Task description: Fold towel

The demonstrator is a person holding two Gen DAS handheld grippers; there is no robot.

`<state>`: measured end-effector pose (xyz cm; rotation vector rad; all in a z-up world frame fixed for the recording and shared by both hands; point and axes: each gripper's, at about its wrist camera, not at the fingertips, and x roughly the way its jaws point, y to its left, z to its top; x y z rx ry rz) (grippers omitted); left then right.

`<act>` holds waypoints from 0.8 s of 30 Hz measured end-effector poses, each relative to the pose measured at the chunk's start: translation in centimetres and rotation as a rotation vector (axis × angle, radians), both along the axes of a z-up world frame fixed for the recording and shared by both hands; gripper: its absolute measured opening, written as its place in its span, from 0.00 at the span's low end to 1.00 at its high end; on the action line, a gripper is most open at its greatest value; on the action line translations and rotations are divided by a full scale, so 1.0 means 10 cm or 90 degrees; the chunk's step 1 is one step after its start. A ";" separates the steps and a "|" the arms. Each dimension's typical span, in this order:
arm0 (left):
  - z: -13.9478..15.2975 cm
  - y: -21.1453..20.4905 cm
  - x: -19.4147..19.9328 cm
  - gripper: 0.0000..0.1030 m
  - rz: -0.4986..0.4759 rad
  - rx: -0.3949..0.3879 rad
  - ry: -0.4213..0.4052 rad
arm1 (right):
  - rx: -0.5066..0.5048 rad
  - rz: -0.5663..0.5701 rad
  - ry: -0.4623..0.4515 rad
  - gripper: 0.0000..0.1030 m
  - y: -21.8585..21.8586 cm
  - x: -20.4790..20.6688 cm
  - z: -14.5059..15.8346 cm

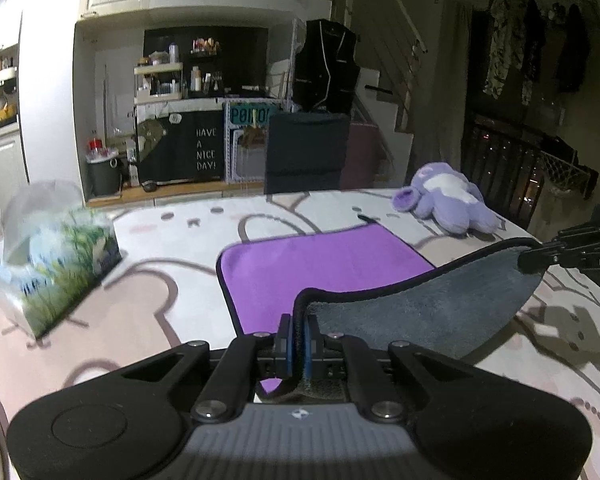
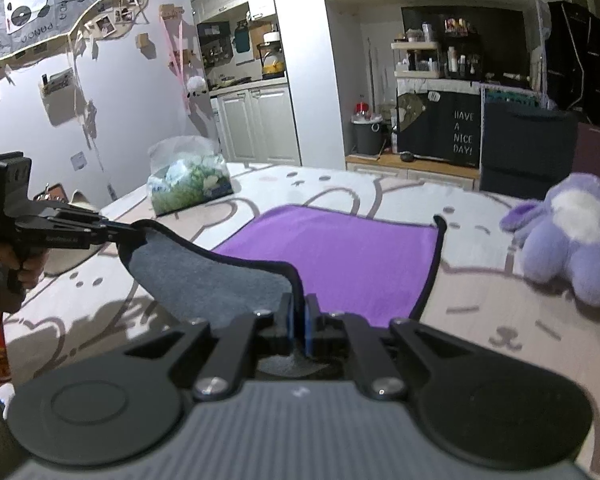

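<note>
A towel, purple [image 1: 320,264] on top and grey underneath with a black hem, lies on a patterned table cover. My left gripper [image 1: 299,340] is shut on its near left corner. My right gripper [image 2: 299,328] is shut on the near right corner; it also shows in the left wrist view [image 1: 536,258]. The near edge is lifted off the table between both grippers, so the grey underside [image 2: 220,280] faces me and sags in the middle. The far half of the towel [image 2: 340,248] lies flat. The left gripper also shows in the right wrist view [image 2: 128,234].
A tissue pack in a plastic bag [image 1: 56,256] stands to the left of the towel. A purple plush toy [image 1: 448,196] lies at the far right. The table's far edge [image 1: 300,194] runs behind the towel, with a dark chair beyond it.
</note>
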<state>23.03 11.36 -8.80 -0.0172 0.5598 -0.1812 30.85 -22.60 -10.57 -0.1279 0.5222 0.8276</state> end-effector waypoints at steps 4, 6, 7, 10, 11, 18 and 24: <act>0.10 0.01 0.16 0.06 0.007 0.005 -0.013 | 0.008 -0.012 -0.004 0.06 0.03 0.14 0.13; 0.13 0.02 0.24 0.06 0.011 0.013 -0.021 | 0.017 -0.022 0.000 0.06 0.04 0.23 0.17; 0.15 0.03 0.29 0.06 0.013 0.015 -0.024 | 0.018 -0.027 0.000 0.06 0.04 0.27 0.19; 0.18 0.05 0.41 0.06 0.019 0.017 -0.031 | 0.031 -0.038 0.003 0.06 0.06 0.42 0.25; 0.18 0.06 0.45 0.06 0.021 0.018 -0.035 | 0.034 -0.042 0.004 0.06 0.07 0.47 0.27; 0.19 0.12 0.81 0.06 0.046 0.018 -0.066 | 0.039 -0.063 0.000 0.06 0.16 0.84 0.28; 0.12 0.15 1.18 0.06 0.056 0.026 -0.068 | 0.045 -0.085 -0.006 0.06 0.23 1.16 0.26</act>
